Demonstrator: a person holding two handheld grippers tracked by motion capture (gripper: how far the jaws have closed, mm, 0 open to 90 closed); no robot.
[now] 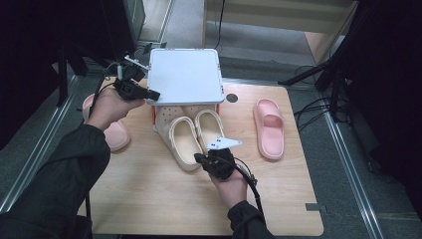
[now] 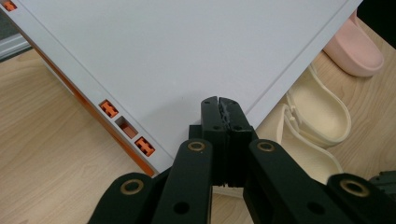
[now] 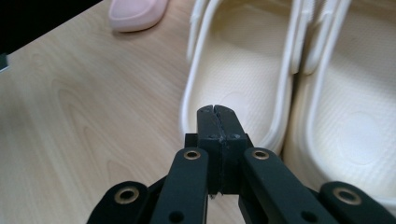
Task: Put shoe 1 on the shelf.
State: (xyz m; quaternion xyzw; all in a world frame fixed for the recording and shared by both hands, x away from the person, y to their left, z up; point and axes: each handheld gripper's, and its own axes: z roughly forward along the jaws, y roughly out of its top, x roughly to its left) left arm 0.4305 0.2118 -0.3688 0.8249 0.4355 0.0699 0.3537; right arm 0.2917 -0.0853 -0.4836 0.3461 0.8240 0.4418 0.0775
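Observation:
A pair of cream clogs sits toes-in under a small white shelf with orange fittings. The left clog and the right clog lie side by side, heels toward me. My right gripper is shut with nothing between its jaws, its tips at the heel rim of the left clog; the right clog is beside it. My left gripper is shut and empty at the shelf's front left corner. In the left gripper view its tips lie over the white shelf top.
One pink slide lies on the wooden table to the right of the shelf. Another pink slide lies at the table's left edge, partly behind my left hand. Dark stands and cables surround the table.

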